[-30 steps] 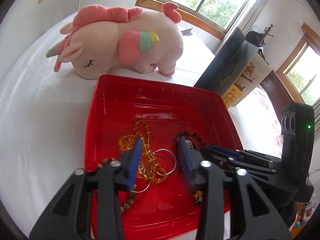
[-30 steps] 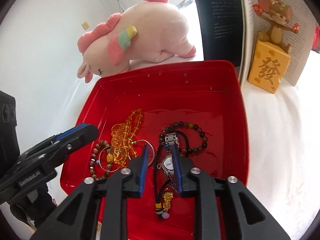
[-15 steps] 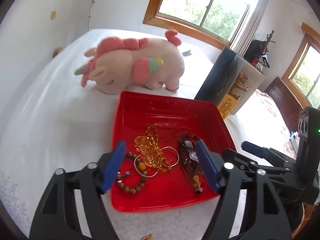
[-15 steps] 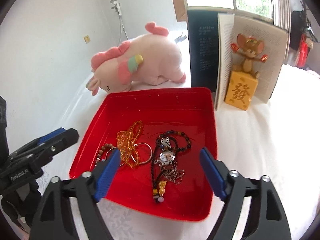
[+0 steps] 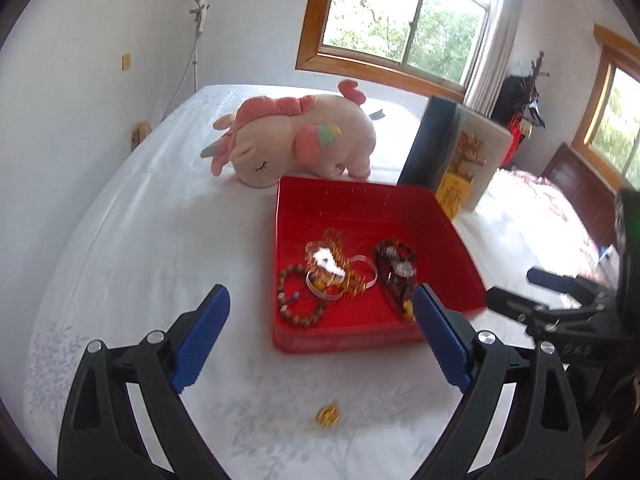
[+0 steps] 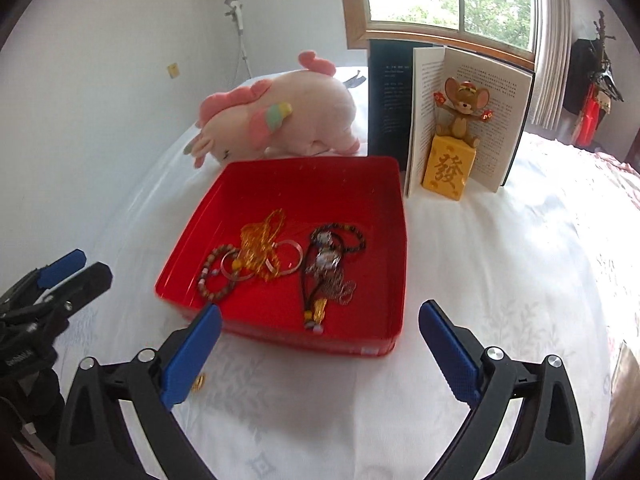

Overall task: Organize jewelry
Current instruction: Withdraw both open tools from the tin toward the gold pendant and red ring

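A red tray (image 5: 360, 340) (image 6: 280, 332) sits on the white bed sheet. In it lie an amber bead necklace (image 5: 332, 248) (image 6: 260, 240), a silver bangle (image 5: 366, 272), a wooden bead bracelet (image 6: 212, 280), and a dark bead bracelet with a watch (image 6: 332, 252). A small gold piece (image 5: 328, 416) (image 6: 199, 382) lies on the sheet in front of the tray. My left gripper (image 5: 320, 296) and right gripper (image 6: 320, 310) hover before the tray's near edge. Their jaws are opening wide, and neither holds anything.
A pink plush unicorn (image 5: 296, 140) lies behind the tray. To its right stand an open book (image 6: 472, 120) and a mouse figurine on a yellow block (image 6: 452, 160). A wall runs along the left, and windows are at the back.
Both grippers have drawn back and up out of the tray and opened from nearly shut to wide. The jewelry stays in the tray.
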Available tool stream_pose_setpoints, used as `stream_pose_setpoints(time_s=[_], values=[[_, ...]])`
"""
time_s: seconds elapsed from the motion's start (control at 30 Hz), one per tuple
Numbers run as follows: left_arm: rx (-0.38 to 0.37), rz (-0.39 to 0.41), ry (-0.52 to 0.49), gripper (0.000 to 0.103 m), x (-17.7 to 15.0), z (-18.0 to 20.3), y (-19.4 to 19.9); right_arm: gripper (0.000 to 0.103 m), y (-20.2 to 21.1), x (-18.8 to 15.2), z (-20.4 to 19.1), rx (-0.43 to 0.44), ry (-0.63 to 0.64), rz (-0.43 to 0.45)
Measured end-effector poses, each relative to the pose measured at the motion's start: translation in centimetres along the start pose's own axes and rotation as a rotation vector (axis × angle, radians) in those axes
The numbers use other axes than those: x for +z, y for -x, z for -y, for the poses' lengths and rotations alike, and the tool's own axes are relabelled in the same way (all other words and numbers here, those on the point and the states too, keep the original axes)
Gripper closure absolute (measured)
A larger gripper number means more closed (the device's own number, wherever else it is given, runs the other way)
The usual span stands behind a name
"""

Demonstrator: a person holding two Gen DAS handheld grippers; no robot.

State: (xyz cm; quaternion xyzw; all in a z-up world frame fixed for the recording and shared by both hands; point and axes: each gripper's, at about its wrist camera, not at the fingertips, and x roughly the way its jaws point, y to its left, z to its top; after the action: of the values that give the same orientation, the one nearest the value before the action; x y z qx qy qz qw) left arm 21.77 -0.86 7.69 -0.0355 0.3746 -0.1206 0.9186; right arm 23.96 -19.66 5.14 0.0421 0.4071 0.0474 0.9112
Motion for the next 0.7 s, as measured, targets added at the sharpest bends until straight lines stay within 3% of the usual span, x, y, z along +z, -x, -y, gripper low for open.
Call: stream_pose_setpoints(time_s=[0.27, 0.47, 0.53, 0.7], values=[[-0.003, -0.075, -0.044, 0.011, -5.3, -1.0, 0.3, 0.004, 2.7, -5.2, -0.6, 0.069, 0.002, 0.021], [-0.025, -0.179, -0.066, 0.013, -8.3, -0.8, -1.8, 0.005, 3.3, -9.4, -1.1, 0.079, 0.016, -0.041], [-0.032, -0.213, -0.064, 0.023, -9.0, -0.8, -2.5, 0.009, 3.3, -10.6, -1.0, 0.102, 0.007, -0.072], [-0.051, -0.3, -0.051, 0.031, -10.1, -0.7, -5.0, 0.021, 3.4, -12.8, -0.5, 0.159, -0.006, -0.119]])
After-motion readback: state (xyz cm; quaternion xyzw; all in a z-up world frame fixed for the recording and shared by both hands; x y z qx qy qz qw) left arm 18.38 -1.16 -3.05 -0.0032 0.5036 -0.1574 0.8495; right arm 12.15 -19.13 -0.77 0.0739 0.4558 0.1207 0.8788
